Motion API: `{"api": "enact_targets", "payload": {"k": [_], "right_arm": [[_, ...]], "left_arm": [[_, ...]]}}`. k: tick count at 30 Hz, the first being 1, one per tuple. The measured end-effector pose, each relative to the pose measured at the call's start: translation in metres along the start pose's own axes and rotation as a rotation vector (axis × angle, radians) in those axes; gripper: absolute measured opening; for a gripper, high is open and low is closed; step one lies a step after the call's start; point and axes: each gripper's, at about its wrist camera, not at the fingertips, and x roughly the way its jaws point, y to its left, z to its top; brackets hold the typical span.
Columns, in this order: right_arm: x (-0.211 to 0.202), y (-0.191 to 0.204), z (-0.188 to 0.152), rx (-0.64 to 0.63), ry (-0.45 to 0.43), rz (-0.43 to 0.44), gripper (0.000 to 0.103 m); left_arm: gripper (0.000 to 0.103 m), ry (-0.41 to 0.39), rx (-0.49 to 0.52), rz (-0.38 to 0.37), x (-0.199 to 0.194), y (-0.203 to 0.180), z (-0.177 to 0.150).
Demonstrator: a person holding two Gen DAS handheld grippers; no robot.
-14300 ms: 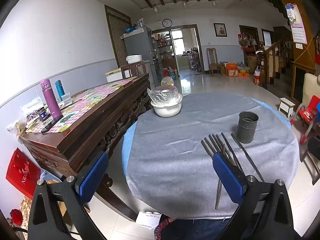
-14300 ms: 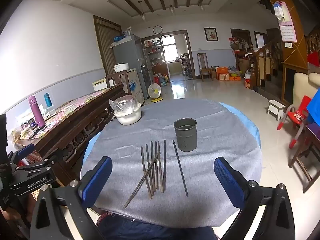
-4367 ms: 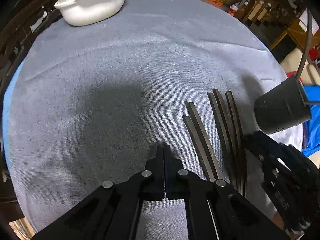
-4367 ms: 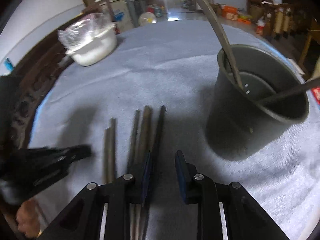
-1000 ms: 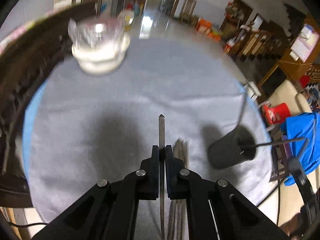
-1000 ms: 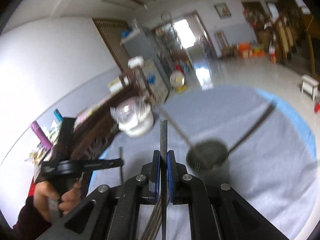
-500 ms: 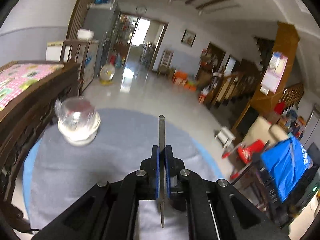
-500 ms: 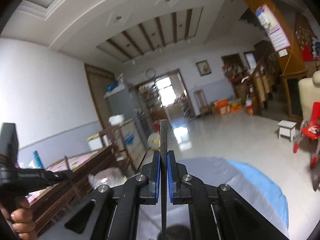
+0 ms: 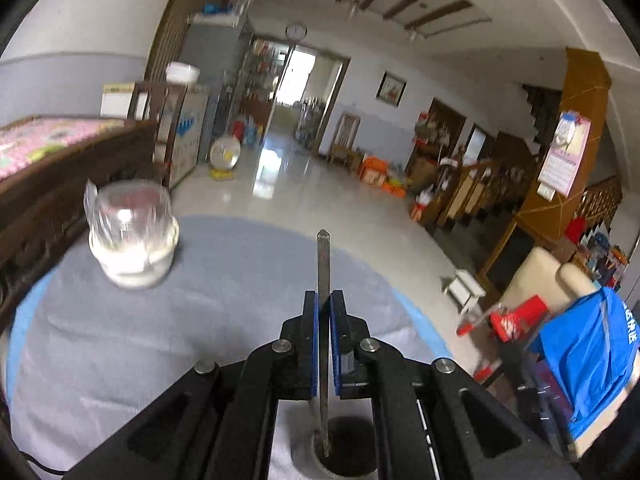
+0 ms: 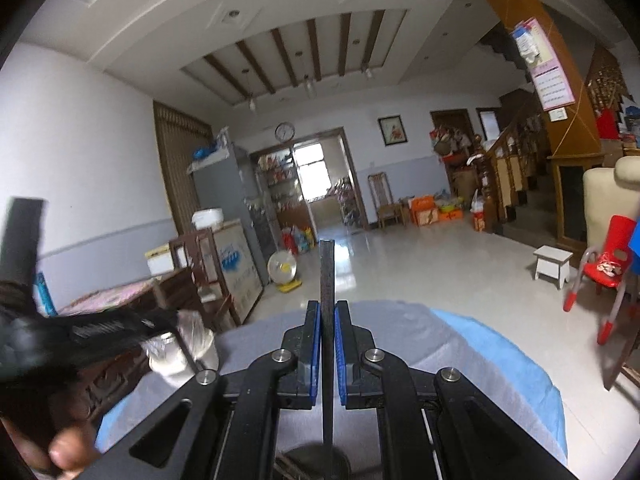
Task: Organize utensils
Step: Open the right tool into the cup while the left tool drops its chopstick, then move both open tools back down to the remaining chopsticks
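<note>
My left gripper [image 9: 323,312] is shut on a dark chopstick [image 9: 322,264] held upright; its lower end hangs in the mouth of the dark utensil holder [image 9: 347,450] right below. My right gripper [image 10: 327,320] is shut on another dark chopstick [image 10: 327,272], also upright, above the holder's rim [image 10: 316,456] at the bottom edge. The left gripper [image 10: 108,330] also shows blurred at the left of the right wrist view. The chopsticks on the table are out of view.
The round table has a grey cloth [image 9: 120,340] over blue. A white bowl under a plastic bag [image 9: 132,236] stands at its far left. A dark wooden cabinet [image 9: 48,184] runs along the left. A red child's chair [image 10: 608,264] stands on the floor at the right.
Both grippers have tilted up from the table and now hold their chopsticks upright over the holder. The left chopstick's lower end has come down into the holder's mouth.
</note>
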Motion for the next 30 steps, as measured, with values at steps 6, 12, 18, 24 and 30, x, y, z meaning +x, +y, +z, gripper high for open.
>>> {"api": "enact_targets", "payload": {"k": [6,12,18,24,30], "right_arm": [[-0.007,-0.016,-0.013,0.037,0.123,0.047,0.010],[-0.017,-0.034,-0.025,0.110,0.220,0.074,0.013],[-0.040,-0.041,-0.029,0.178,0.217,0.100,0.072],[-0.091,-0.048,-0.023,0.184,0.100,0.072,0.070],[-0.122,-0.044,-0.033,0.173,0.117,0.114,0.054]], "left_arm": [[0.006,0.079,0.018,-0.019,-0.003,0.011,-0.013],[0.010,0.118,0.049,-0.018,-0.025,0.030,-0.024],[0.032,0.143,0.084,0.023,-0.059,0.053,-0.044],[0.041,0.148,0.134,0.144,-0.089,0.079,-0.066],[0.044,0.228,0.089,0.213,-0.098,0.114,-0.096]]}}
